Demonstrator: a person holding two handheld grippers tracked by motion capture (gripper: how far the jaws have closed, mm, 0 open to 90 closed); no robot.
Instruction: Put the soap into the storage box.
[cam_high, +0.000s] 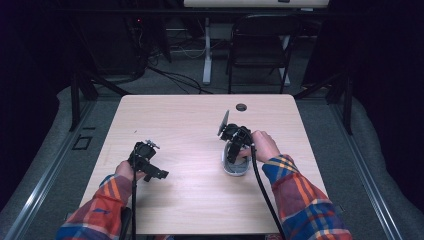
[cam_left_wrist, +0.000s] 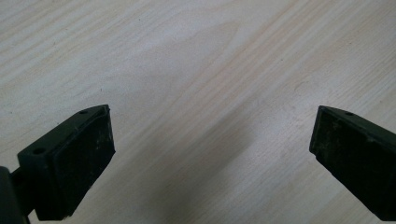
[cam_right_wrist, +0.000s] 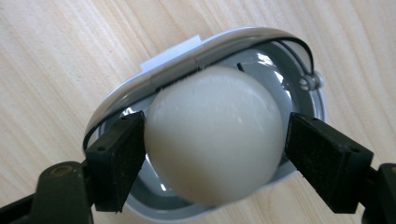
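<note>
a pale wooden rectangular table (cam_high: 190, 130) is seen from above, with a dark round cable hole (cam_high: 241, 107) near its far edge. on its right half a small oval white-and-grey plastic holder (cam_right_wrist: 233, 51) is set flat, and in it a smooth cream-white egg-shaped object (cam_right_wrist: 215, 135) is seated, just under the right gripper (cam_right_wrist: 215, 158). that gripper is pointed down over the holder with its jaws set around the widest part of the egg: the left pad is laid against the shell, while the other appears to be a hair off it, though contact cannot be told for sure from this angle. the left gripper (cam_high: 145, 160) is held low over bare wood at the table's left, well apart from the holder, its jaws spread wide and nothing between them. the egg is judged light, hard, slippery and easily cracked if real; it is best taken across its middle with gentle pressure and lifted straight up.
</note>
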